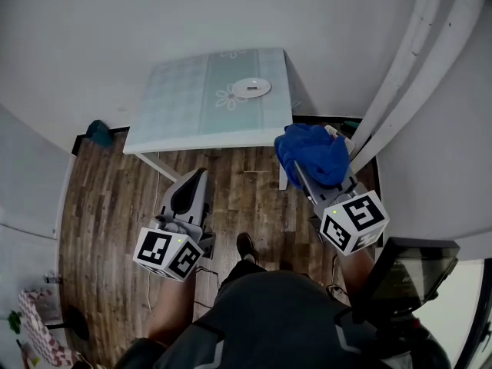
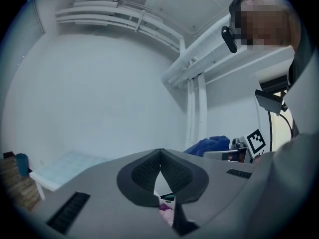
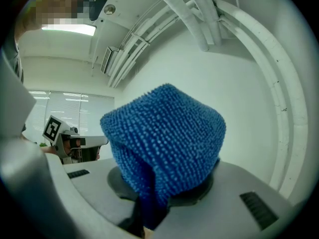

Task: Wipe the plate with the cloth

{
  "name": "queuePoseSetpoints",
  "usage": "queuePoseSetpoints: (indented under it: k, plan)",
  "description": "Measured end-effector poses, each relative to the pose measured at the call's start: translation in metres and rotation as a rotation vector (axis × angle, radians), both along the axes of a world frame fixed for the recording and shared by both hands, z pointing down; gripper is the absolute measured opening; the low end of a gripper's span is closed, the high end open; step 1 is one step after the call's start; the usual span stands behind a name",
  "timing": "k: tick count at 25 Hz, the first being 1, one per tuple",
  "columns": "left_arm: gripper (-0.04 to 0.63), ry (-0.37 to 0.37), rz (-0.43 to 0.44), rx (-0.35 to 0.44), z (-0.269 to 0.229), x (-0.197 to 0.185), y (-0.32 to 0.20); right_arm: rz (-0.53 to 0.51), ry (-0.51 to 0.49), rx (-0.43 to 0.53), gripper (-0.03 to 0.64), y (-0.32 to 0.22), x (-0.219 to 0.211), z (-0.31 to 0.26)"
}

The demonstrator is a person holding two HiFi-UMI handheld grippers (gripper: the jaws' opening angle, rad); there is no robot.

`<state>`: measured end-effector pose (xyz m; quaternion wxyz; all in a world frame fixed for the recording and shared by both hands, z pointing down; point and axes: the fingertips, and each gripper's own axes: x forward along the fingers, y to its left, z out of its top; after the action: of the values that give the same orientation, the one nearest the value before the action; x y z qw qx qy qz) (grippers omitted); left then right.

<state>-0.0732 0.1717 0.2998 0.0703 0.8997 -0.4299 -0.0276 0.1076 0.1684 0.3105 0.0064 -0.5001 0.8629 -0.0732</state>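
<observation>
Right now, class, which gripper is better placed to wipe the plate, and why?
Right. The right gripper is shut on the blue cloth, while the left gripper is shut and empty. Both are short of the table where the plate lies.

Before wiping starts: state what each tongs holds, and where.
Right tongs clamp the blue cloth at a bunched fold; left tongs are shut on nothing.

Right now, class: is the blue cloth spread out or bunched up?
Bunched up. The blue cloth bulges in a rounded wad from the right gripper, whose jaws clamp it.
</observation>
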Motion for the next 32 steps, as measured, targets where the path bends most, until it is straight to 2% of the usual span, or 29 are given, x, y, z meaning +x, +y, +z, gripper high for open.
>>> queuePoseSetpoints:
  k: [5, 9, 13, 21, 29, 32]
  plan:
    - [0.008, 0.020, 0.007, -0.001, 0.000, -0.021, -0.044, 0.033, 0.024, -0.019, 0.086, -0.036, -0.012, 0.002]
    - [0.008, 0.053, 0.057, -0.016, 0.002, -0.036, -0.080, 0.072, 0.021, -0.025, 0.086, -0.074, -0.026, 0.001]
    - [0.008, 0.042, 0.082, -0.030, 0.008, -0.053, -0.119, 0.117, 0.023, -0.034, 0.086, -0.109, -0.036, 0.001]
    - [0.008, 0.068, 0.162, -0.037, 0.017, -0.075, -0.171, 0.201, 0.042, -0.046, 0.086, -0.153, -0.056, -0.001]
    - [0.008, 0.094, 0.156, -0.076, 0.030, -0.076, -0.220, 0.199, 0.063, -0.082, 0.086, -0.193, -0.058, 0.011]
    - [0.008, 0.071, 0.142, -0.080, 0.031, -0.071, -0.246, 0.184, 0.053, -0.081, 0.086, -0.220, -0.054, 0.014]
